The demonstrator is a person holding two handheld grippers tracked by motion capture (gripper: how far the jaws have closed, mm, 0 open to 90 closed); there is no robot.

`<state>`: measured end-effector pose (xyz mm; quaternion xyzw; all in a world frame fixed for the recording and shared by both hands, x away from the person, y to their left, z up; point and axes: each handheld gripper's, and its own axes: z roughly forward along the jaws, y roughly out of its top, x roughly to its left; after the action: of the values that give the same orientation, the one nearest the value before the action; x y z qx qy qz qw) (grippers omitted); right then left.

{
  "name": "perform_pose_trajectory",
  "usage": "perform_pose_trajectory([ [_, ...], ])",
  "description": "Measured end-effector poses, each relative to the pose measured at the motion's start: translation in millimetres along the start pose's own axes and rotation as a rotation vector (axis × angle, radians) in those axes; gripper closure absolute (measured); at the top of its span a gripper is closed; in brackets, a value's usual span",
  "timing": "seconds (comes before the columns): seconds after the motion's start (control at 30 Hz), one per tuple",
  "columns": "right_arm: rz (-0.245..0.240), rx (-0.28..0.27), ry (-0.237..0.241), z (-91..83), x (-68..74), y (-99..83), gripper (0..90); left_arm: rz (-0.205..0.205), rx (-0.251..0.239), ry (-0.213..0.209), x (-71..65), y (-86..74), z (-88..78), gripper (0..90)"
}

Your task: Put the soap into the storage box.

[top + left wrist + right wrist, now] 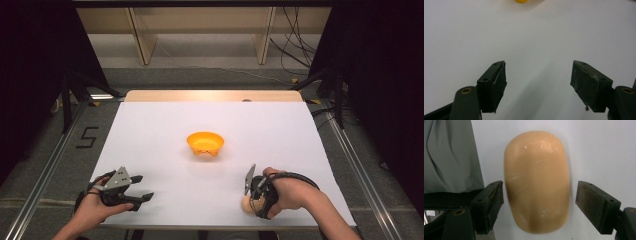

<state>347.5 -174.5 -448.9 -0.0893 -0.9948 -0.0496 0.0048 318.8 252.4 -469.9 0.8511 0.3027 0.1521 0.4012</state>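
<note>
two grippers sit low over the white table [150, 130]. right gripper [539, 197] has its jaws spread around a tan bread roll [537, 180] near the table's front edge, not pinching it. left gripper [537, 82] gapes wide, holding nothing. orange bowl [205, 143] mid-table.

Wooden shelving [200, 35], cables [295, 50] on floor behind table; "5" marking [87, 137].

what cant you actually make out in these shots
- Tan rounded object: in the high view the right gripper and hand cover most of it.
- Whether the left jaw touches it: right gripper view, blurred there; a gap shows at the other jaw.
- Orange bowl: contents too small in the high view; cut off by the top edge in the left gripper view.
</note>
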Motion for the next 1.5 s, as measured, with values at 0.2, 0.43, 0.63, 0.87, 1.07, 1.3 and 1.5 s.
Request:
perform_pose_trajectory([
  [0.2,-0.031,0.005,0.017,6.0,-2.6,3.6,24.9,0.002,-0.005,-0.009,-0.6,0.2,0.1,28.2],
  [0.43,-0.011,0.024,0.009,8.5,-1.6,3.1,30.3,0.014,0.006,-0.012,0.2,0.3,-0.2,28.1],
  [0.63,-0.009,0.021,0.018,9.0,-1.6,4.4,32.8,-0.018,-0.004,-0.014,-2.1,-0.4,0.8,28.1],
  [0.87,0.018,-0.008,0.016,8.6,-0.9,1.4,33.3,-0.008,0.009,-0.019,-1.3,-0.1,0.0,28.1],
  [1.07,0.039,-0.047,0.008,8.6,0.0,-3.3,33.4,0.004,-0.010,-0.004,-1.8,0.3,0.4,28.1],
  [1.3,0.054,-0.092,0.031,8.6,-1.9,-8.4,33.4,-0.023,-0.019,-0.012,-3.3,0.1,0.0,28.0],
  [1.5,0.082,-0.150,0.024,6.0,-2.3,-12.6,33.5,0.004,-0.015,-0.012,-2.1,0.8,-0.6,28.0],
])
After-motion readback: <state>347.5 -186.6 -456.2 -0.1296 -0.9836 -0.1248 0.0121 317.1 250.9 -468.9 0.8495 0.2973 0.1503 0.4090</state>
